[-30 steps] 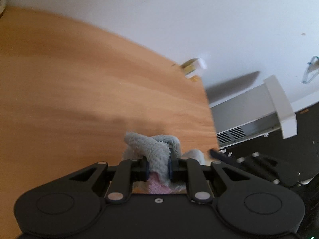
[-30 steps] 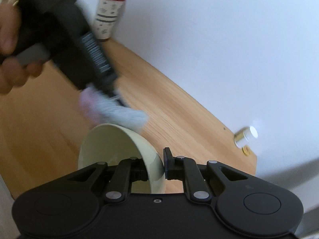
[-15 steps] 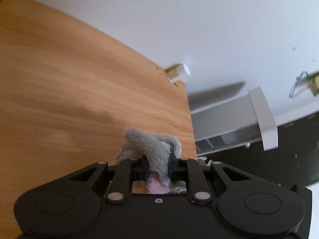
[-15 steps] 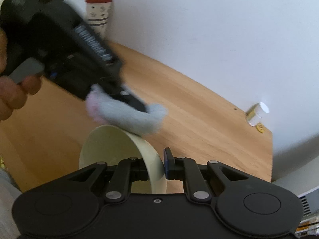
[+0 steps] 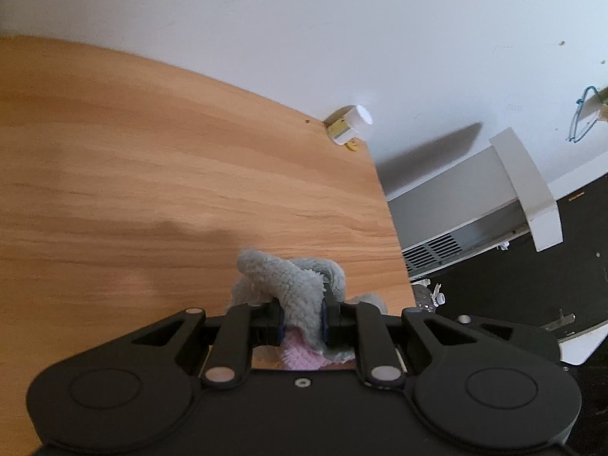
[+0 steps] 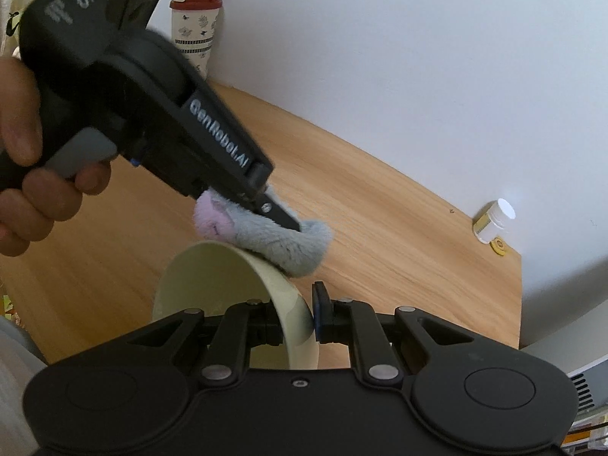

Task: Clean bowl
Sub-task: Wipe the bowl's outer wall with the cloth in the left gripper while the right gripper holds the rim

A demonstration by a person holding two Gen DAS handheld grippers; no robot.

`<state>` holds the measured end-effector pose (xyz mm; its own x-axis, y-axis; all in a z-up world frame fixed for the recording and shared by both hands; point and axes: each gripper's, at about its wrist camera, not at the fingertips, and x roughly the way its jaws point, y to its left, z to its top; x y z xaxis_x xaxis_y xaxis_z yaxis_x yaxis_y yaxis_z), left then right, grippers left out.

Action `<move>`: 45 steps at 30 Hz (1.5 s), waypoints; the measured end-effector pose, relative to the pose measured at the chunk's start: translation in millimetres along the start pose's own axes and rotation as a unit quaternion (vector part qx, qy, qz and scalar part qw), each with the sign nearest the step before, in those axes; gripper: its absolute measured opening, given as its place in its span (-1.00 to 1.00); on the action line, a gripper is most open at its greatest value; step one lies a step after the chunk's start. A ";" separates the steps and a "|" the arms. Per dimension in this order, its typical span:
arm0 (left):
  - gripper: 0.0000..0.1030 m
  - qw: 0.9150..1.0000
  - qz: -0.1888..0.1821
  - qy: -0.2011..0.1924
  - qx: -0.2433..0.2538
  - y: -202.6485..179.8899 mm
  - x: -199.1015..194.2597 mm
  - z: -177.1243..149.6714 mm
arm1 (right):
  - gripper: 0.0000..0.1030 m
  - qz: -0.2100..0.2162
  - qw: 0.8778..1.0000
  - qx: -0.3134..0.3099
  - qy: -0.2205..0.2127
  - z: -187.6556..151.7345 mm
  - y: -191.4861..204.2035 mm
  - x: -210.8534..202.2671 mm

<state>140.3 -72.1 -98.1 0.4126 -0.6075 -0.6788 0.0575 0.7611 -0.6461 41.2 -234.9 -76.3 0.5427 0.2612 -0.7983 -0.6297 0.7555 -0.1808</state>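
A pale cream bowl (image 6: 212,281) is held tipped on its side above the wooden table, its wall pinched between the jaws of my right gripper (image 6: 298,323). A fluffy grey and pink cloth (image 6: 273,237) rests against the bowl's upper outer rim, clamped in my left gripper (image 6: 288,224), which a hand (image 6: 26,174) holds at the upper left. In the left wrist view the same cloth (image 5: 296,288) bulges out between the shut jaws of the left gripper (image 5: 302,321); the bowl is out of sight there.
A wooden table (image 6: 399,235) runs up to a white wall. A patterned cup with a red lid (image 6: 193,30) stands at the back left, a small white-capped jar (image 6: 494,220) at the back right. Beyond the table's right edge (image 5: 391,228) stands a white appliance (image 5: 486,193).
The left gripper has carried the cloth right and down along the bowl's rim. The right gripper has rolled slightly, keeping its hold on the bowl.
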 end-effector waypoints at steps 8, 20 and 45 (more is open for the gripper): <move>-0.71 1.000 0.014 0.013 -0.022 19.5 3.2 -7.7 | -0.70 -0.004 1.000 0.004 -0.001 1.8 -3.4 -3.4; -0.71 1.000 -0.020 0.014 -0.004 -6.4 1.1 2.0 | -0.71 0.011 1.000 -0.020 0.003 7.1 8.2 8.0; -0.71 0.997 -0.001 0.019 -0.070 29.6 -4.5 -8.6 | -0.70 0.013 0.999 0.033 0.013 7.3 -13.8 14.9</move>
<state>132.3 -48.8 -117.2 0.3781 -0.6190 -0.6884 -0.0700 0.7223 -0.6880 62.0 -237.1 -81.6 0.5113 0.2660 -0.8172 -0.6043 0.7874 -0.1218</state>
